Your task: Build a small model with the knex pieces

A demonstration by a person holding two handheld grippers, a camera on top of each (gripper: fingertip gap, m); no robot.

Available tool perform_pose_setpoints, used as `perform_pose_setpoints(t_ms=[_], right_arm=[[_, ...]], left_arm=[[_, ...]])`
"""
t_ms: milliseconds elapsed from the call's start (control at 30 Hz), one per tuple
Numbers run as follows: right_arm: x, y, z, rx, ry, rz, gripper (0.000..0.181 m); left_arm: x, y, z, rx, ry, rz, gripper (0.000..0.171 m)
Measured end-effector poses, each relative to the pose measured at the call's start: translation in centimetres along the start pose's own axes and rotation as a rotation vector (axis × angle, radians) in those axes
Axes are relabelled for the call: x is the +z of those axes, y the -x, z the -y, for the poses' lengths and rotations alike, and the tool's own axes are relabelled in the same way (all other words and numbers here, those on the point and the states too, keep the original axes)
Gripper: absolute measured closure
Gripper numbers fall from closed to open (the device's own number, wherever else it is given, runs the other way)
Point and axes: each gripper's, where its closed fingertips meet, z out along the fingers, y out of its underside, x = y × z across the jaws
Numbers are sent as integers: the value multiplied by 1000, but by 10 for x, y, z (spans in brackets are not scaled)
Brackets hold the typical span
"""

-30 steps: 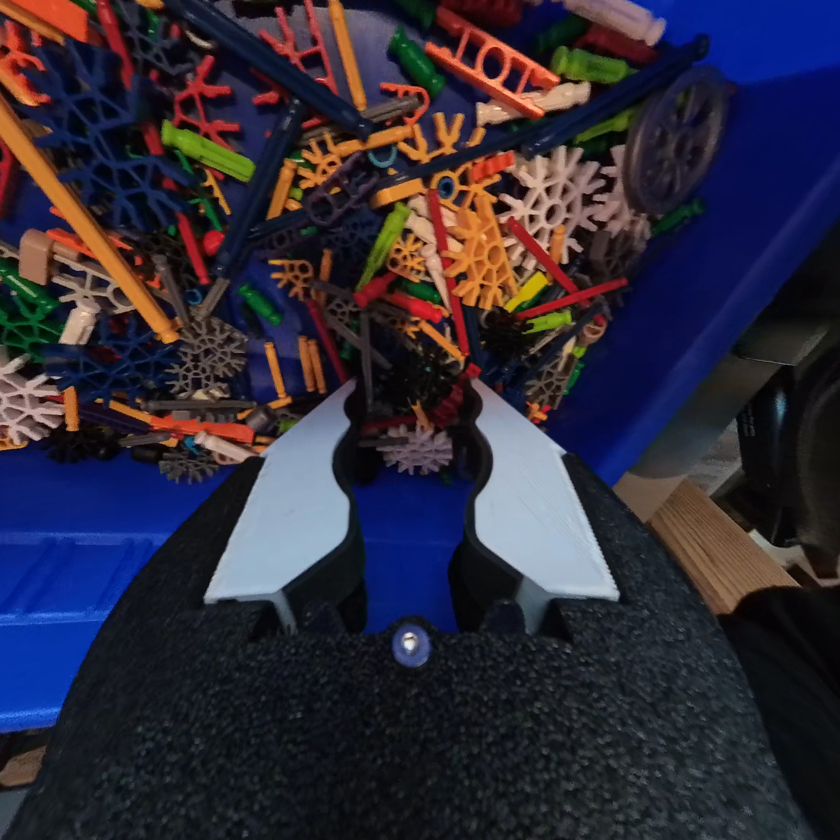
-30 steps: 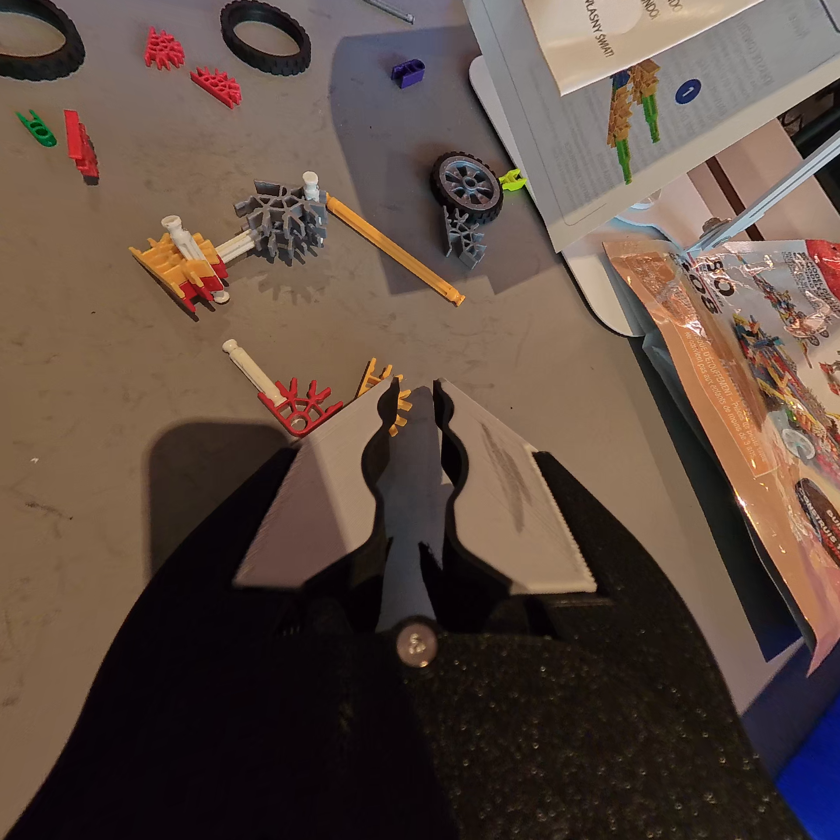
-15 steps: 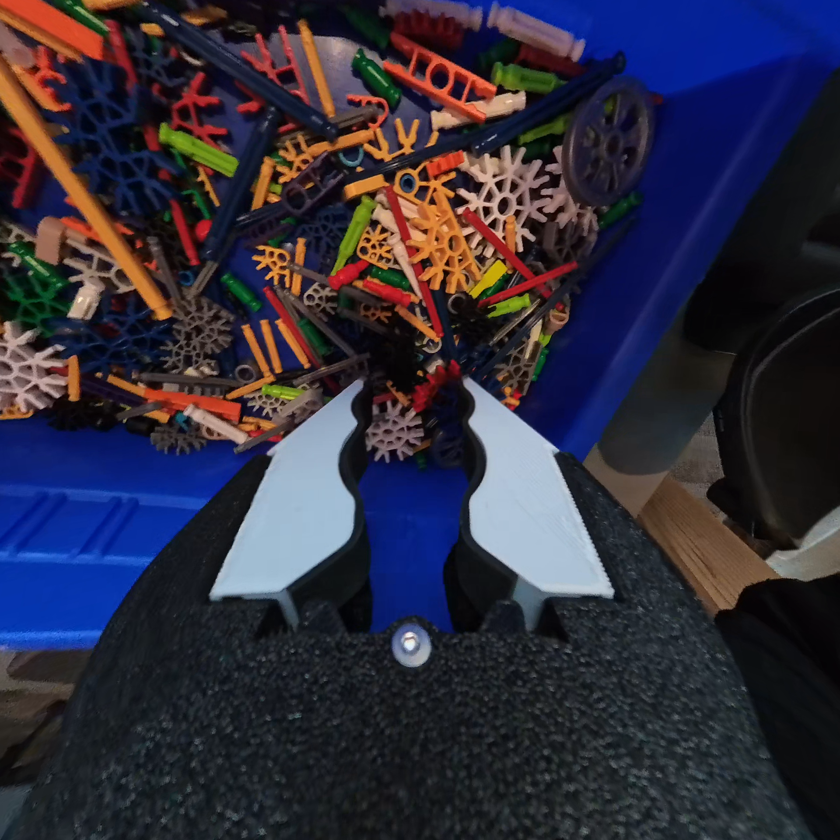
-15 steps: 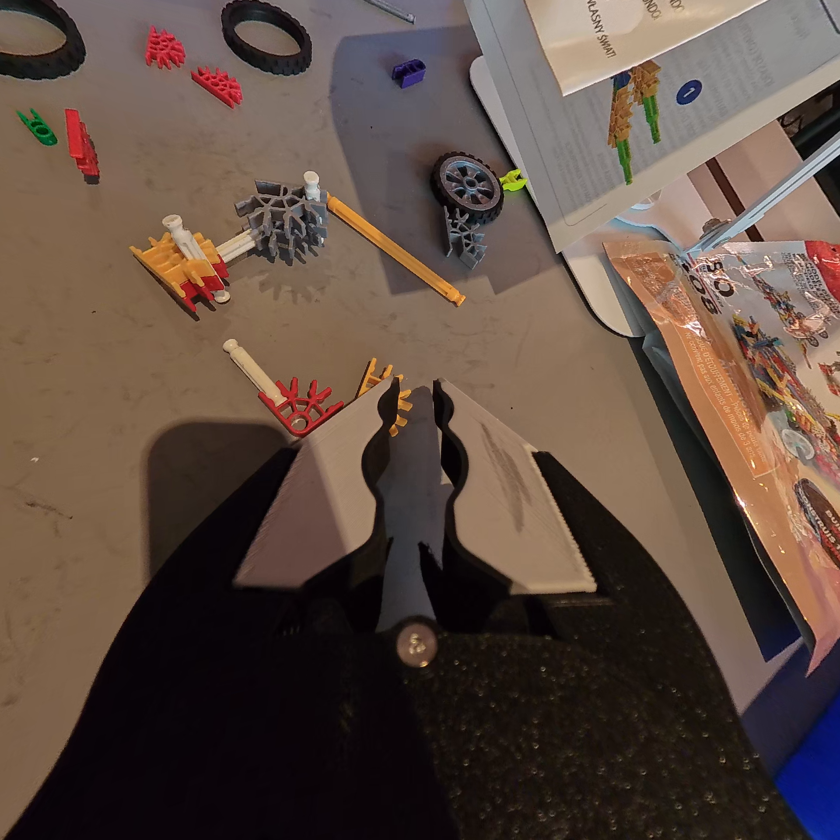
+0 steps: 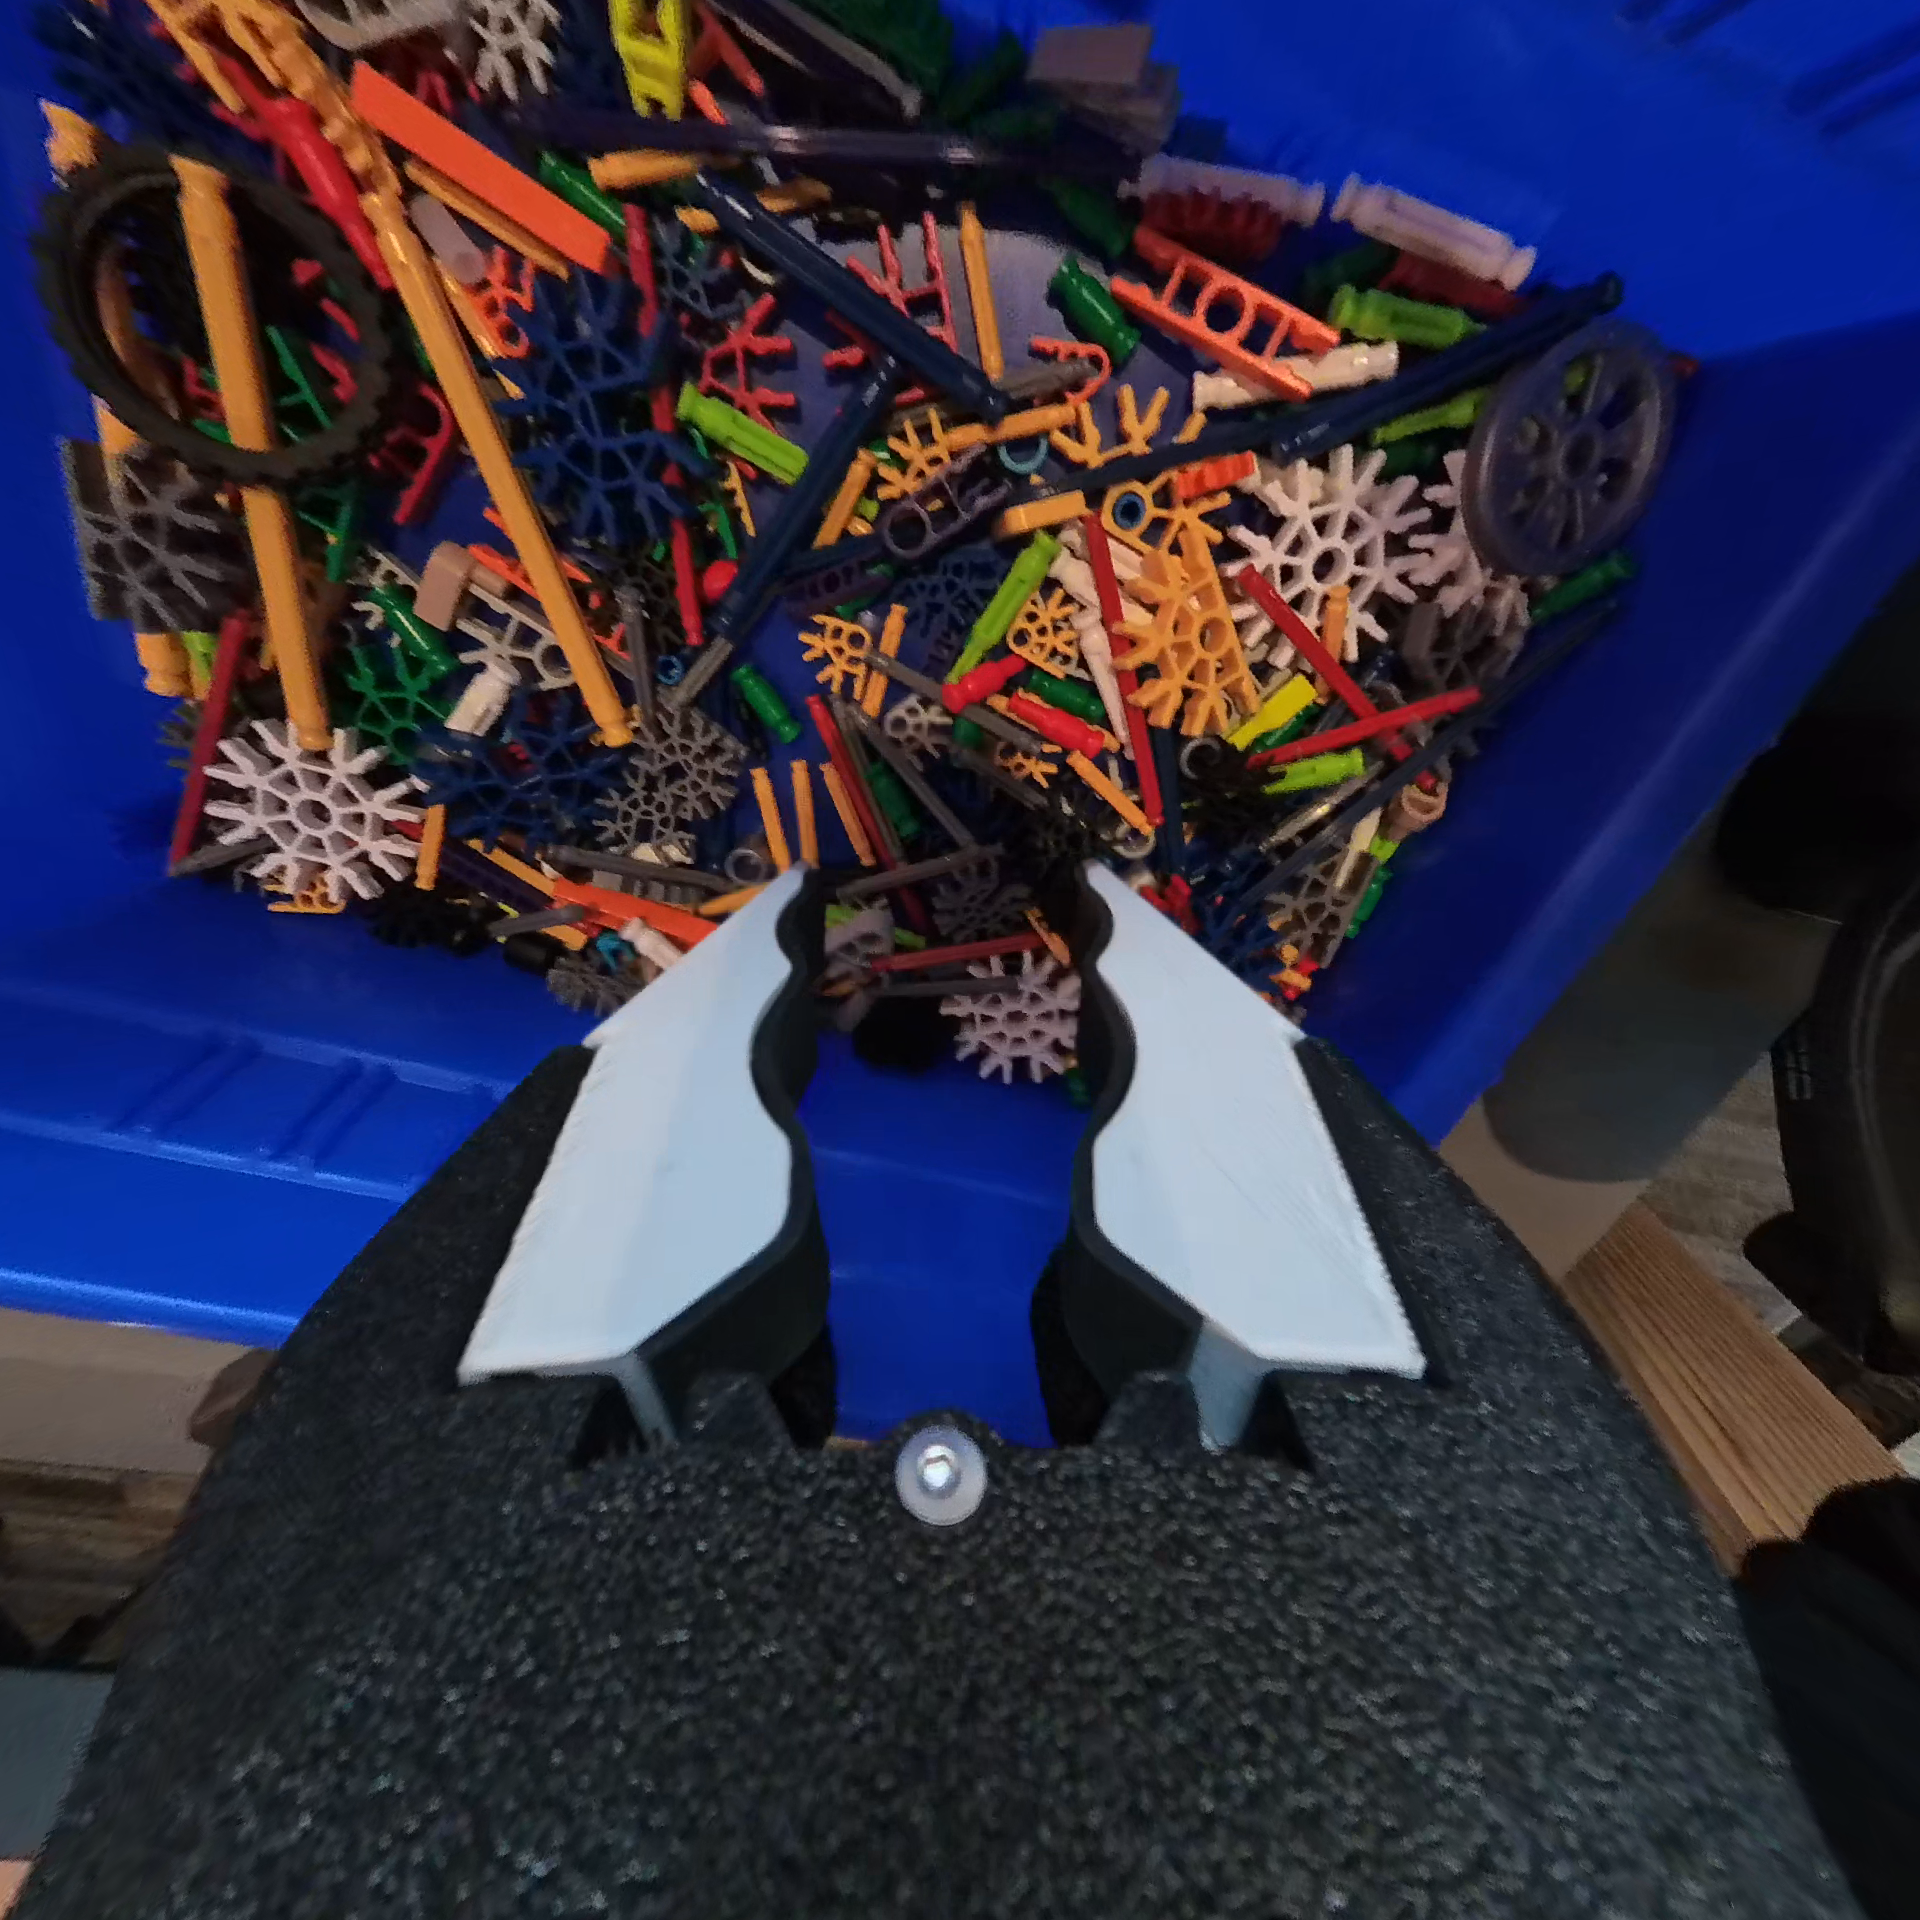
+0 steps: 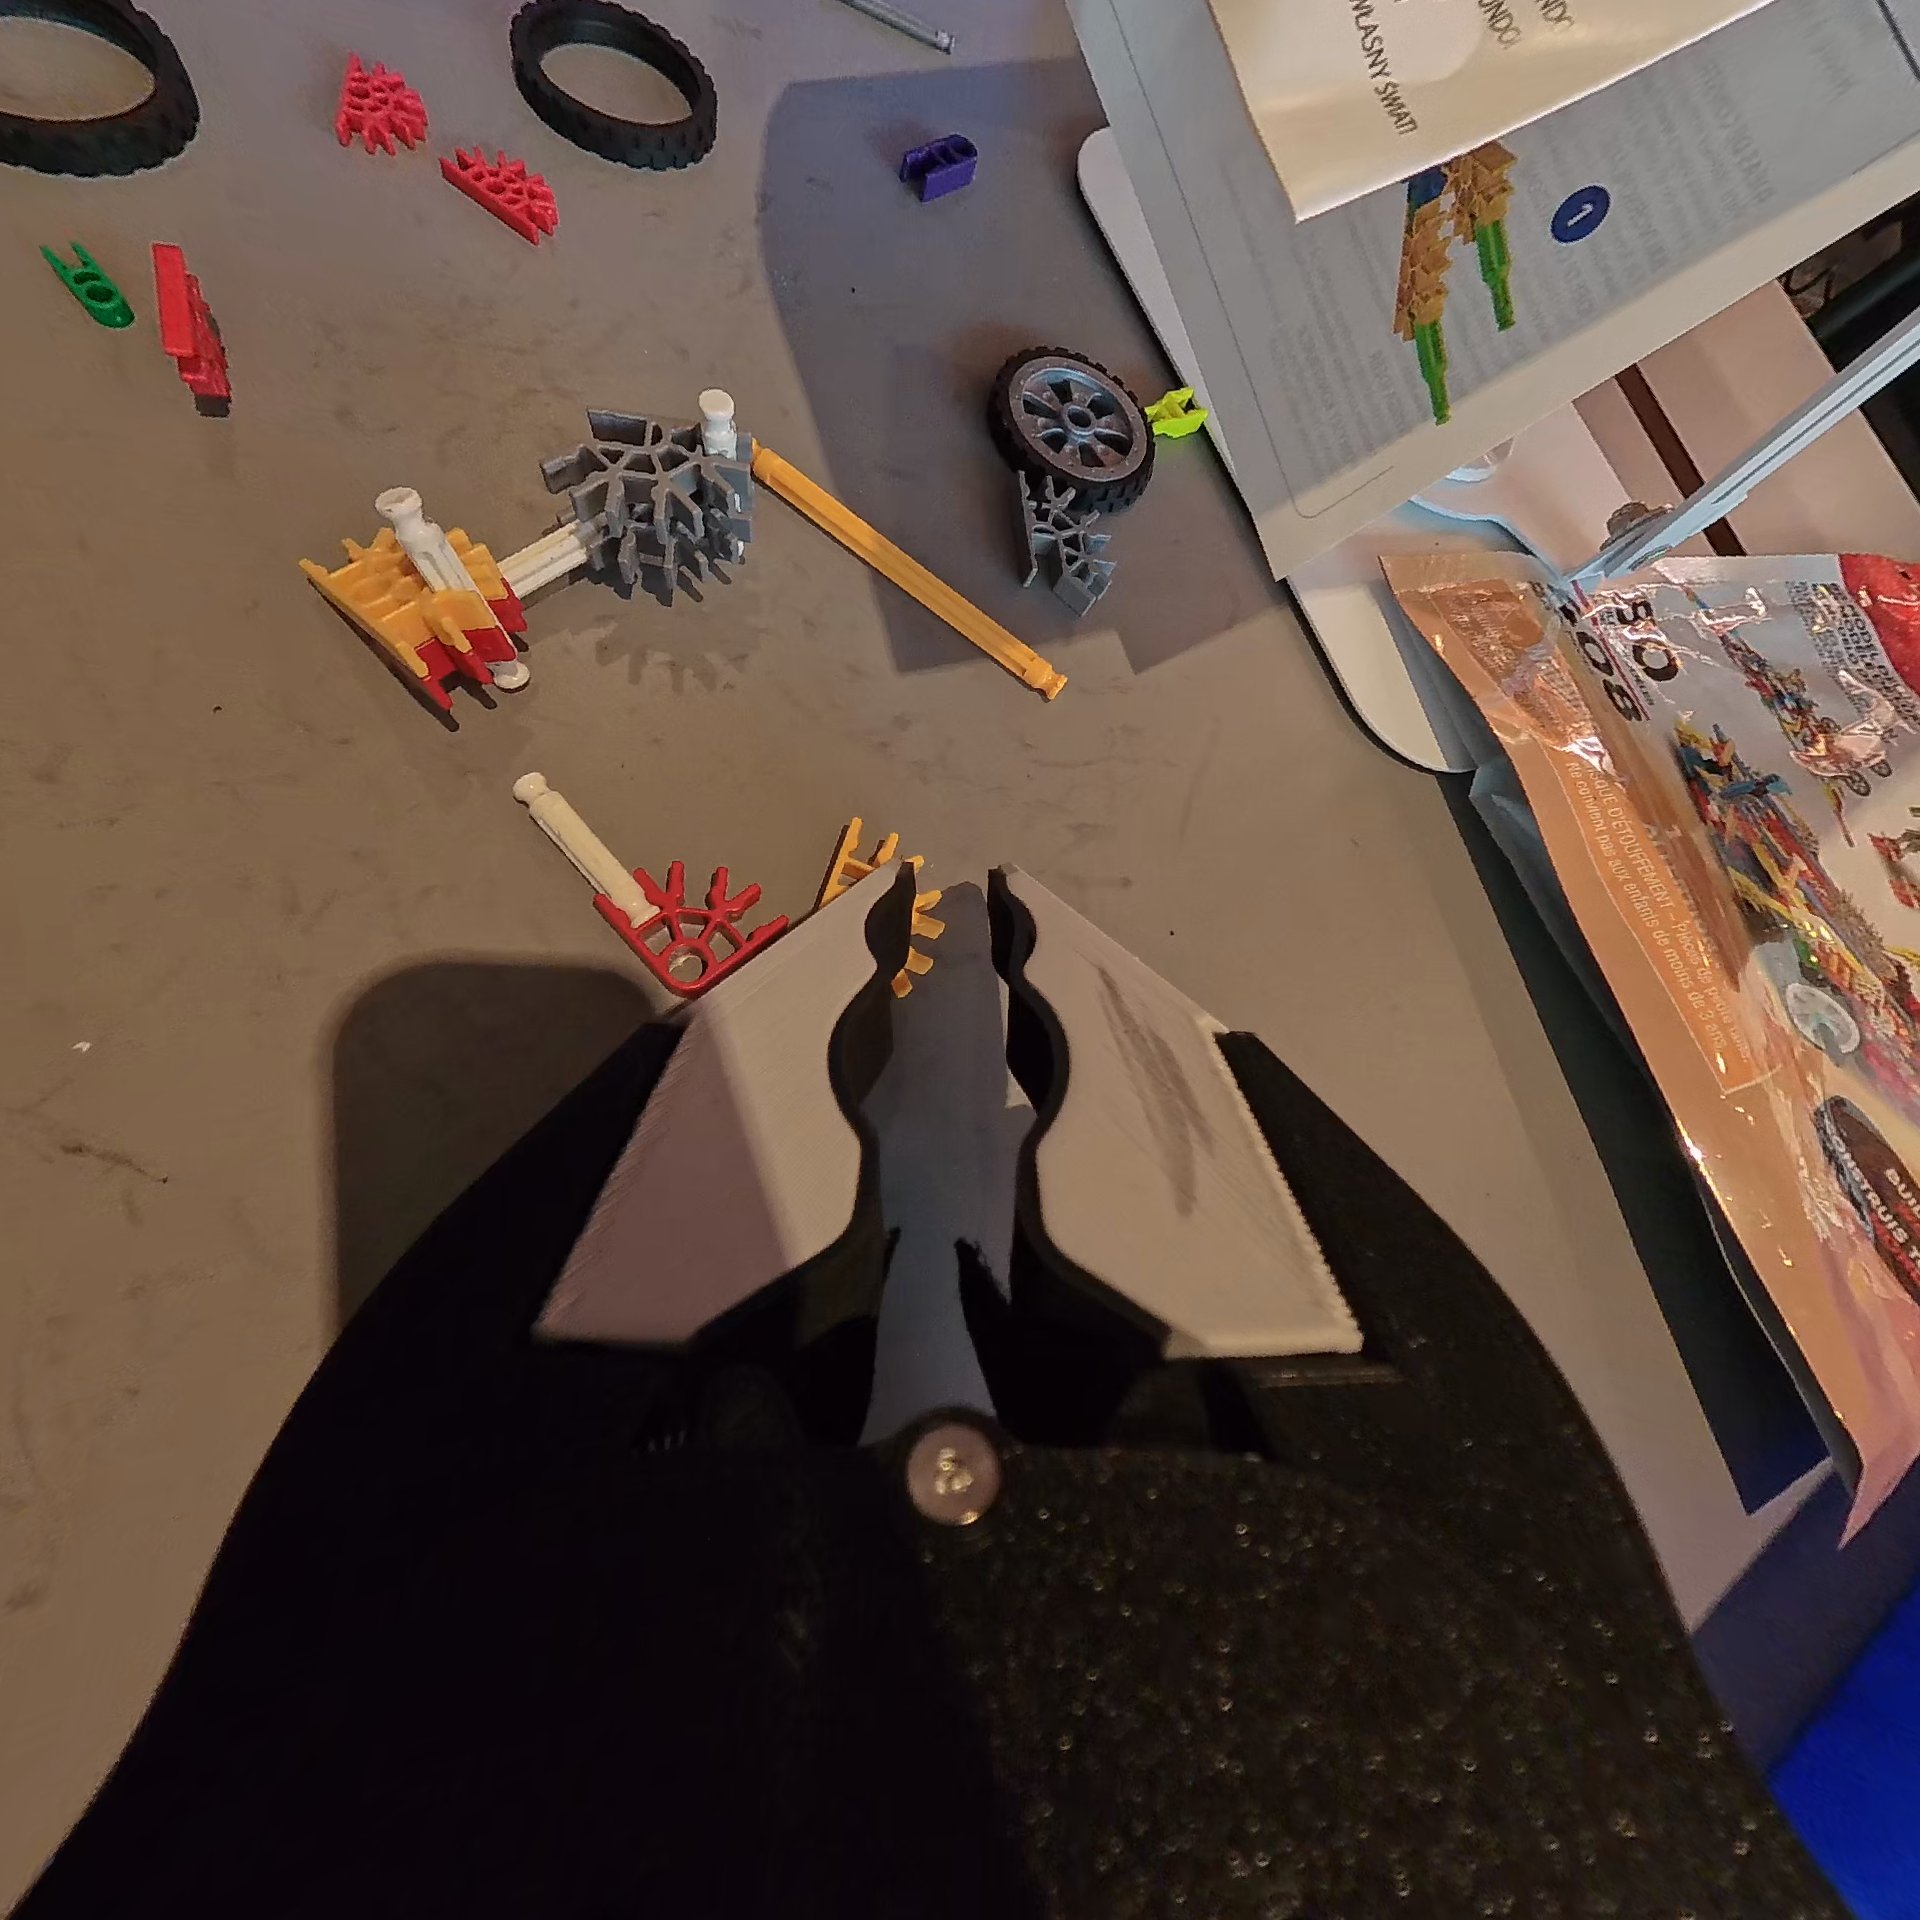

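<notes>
My left gripper (image 5: 943,883) is open and empty. It hangs over the near edge of a heap of coloured construction-toy rods and connectors in a blue bin (image 5: 312,1091). A white snowflake connector (image 5: 1013,1018) and a red rod (image 5: 956,951) show between its fingers. My right gripper (image 6: 951,883) stands over a grey table (image 6: 208,1039) with only a narrow gap between its fingertips, and holds nothing. A yellow connector (image 6: 857,862) lies partly under its left finger. A red connector (image 6: 696,935) with a white rod (image 6: 571,831) lies just to the left.
On the table lie a grey, yellow and red assembly (image 6: 540,561), a yellow rod (image 6: 904,571), a small wheel (image 6: 1075,426), two black tyres (image 6: 613,88), red pieces, a booklet (image 6: 1455,208) and a plastic bag (image 6: 1714,831) at the right. The bin holds a black tyre (image 5: 208,312) and a dark wheel (image 5: 1569,457). Across from one pair of fingers to the other is roughly 45 centimetres.
My left gripper has drawn back from the heap, so more of the bin shows, and its jaws stay open. My right gripper has not moved.
</notes>
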Motion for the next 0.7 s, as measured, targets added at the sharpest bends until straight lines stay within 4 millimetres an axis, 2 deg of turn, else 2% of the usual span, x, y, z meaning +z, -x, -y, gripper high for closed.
perform_pose_setpoints(t_ms=[333, 533, 700], right_arm=[[-1, 0, 0, -1, 0, 1, 168], [-1, 1, 0, 0, 0, 3, 168], [-1, 1, 0, -5, 0, 2, 169]], left_arm=[[10, 45, 36, 1, -62, 120, 113], [23, 57, 36, 9, -16, 137, 126], [24, 53, 39, 18, -1, 109, 134]])
